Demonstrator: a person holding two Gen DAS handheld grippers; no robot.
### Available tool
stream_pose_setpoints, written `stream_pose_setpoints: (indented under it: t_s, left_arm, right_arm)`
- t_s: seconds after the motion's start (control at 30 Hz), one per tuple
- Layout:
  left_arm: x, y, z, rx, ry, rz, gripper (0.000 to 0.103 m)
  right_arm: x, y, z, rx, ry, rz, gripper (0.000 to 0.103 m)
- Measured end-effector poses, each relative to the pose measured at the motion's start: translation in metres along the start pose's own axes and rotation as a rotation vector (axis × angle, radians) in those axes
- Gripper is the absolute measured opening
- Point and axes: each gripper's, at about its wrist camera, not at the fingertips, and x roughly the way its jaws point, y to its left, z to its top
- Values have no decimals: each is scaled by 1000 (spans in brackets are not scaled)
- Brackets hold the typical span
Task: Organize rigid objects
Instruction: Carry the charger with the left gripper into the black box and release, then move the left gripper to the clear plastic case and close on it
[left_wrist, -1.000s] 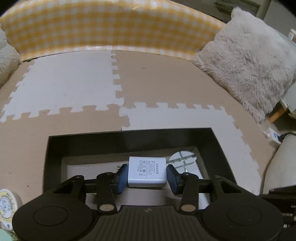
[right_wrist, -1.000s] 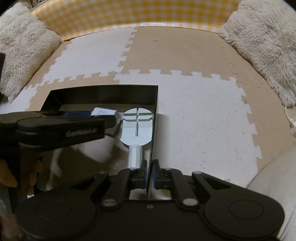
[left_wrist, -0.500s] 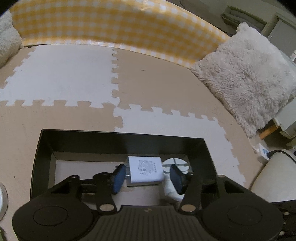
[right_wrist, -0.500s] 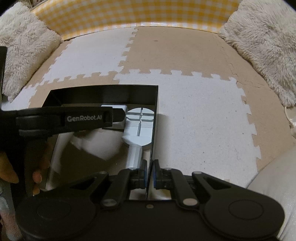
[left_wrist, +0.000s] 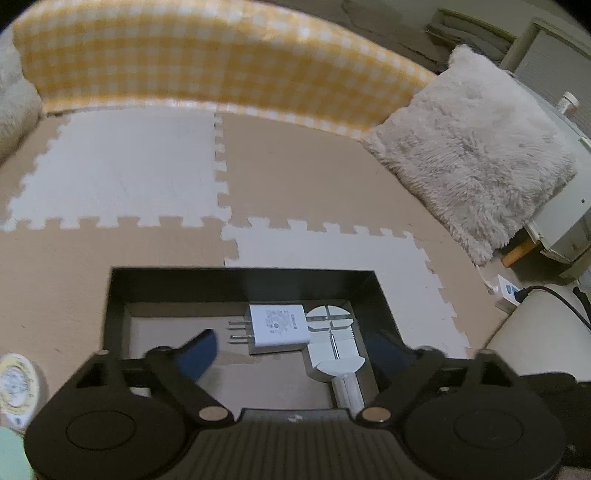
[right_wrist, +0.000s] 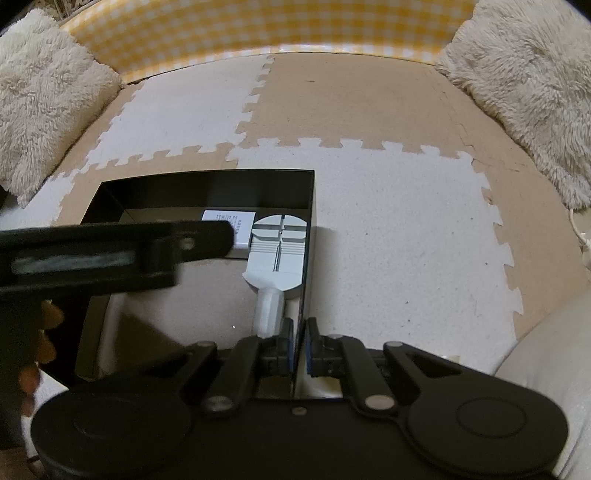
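Observation:
A black open box (left_wrist: 243, 280) (right_wrist: 207, 184) sits on the foam mat floor. Inside lie a white plug charger (left_wrist: 277, 328) (right_wrist: 242, 229) and a pale grey round-headed tool with a handle (left_wrist: 332, 347) (right_wrist: 277, 258), side by side at the box's right end. My left gripper (left_wrist: 295, 354) is open and empty, jaws spread wide above the box, the charger lying beyond them. My right gripper (right_wrist: 300, 345) is shut on the box's right wall at its near end.
Puzzle foam mats (left_wrist: 295, 177) cover the floor, bounded by a yellow checked bolster (left_wrist: 207, 62). Fluffy cushions lie right (left_wrist: 476, 158) and left (right_wrist: 40, 103). A round yellow-rimmed item (left_wrist: 14, 384) lies left of the box. A white adapter with a cable (left_wrist: 508, 291) sits at right.
My left gripper has let go of the charger, opened wide and pulled back and up. The charger now lies in the box beside the grey tool. The right gripper has stayed on the wall.

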Motion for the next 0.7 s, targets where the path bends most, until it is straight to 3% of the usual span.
stream_pose_setpoints:
  t_s: [0.13,0.7]
  left_arm:
    - [-22,-1,1,32,-17,23,103]
    - [-118,37,-1,53,-164,82,103]
  right_arm:
    - [0,0,0,-1,-1,0,7]
    - [-1,2,-1,-9,0,-2,7]
